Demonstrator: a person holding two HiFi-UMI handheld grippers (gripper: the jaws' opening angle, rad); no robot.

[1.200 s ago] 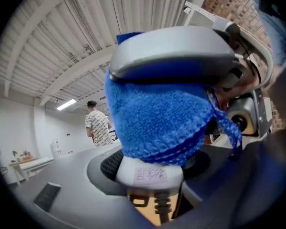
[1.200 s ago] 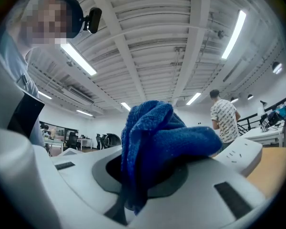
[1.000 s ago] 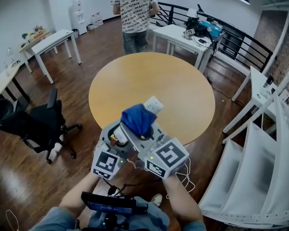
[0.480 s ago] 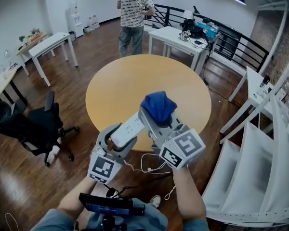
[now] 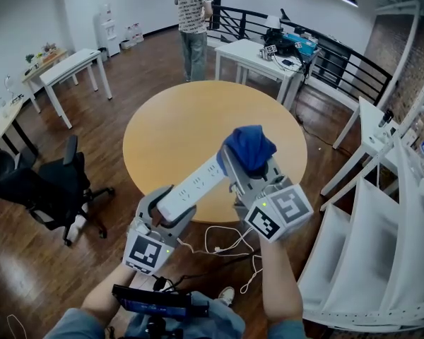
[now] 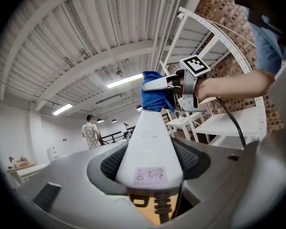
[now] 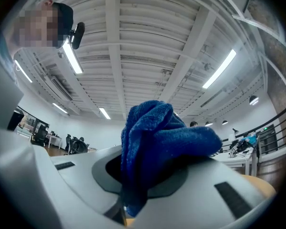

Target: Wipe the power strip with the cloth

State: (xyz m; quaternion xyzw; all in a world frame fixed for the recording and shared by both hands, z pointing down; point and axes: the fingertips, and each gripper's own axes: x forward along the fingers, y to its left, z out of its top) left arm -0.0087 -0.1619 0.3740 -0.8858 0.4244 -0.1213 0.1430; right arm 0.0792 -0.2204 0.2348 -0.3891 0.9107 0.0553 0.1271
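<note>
Left hand-held gripper [image 5: 171,214] clamps the power strip [image 5: 191,187]; right hand-held gripper [image 5: 249,176] clamps the blue cloth [image 5: 249,147] against its far end.

Cloth [image 5: 249,145] blue; strip [image 5: 192,185] white; table [image 5: 177,126] tan; floor [image 5: 92,143] dk brown; left gripper [image 5: 171,205], right gripper [image 5: 253,167] grey w/ b&w markers.

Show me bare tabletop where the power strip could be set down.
The round table is bare across its far and left sweep, from the cloth out to the far rim. It is crowded only at the near rim: left gripper holding the power strip, right gripper with the cloth, cable looping below.
</note>
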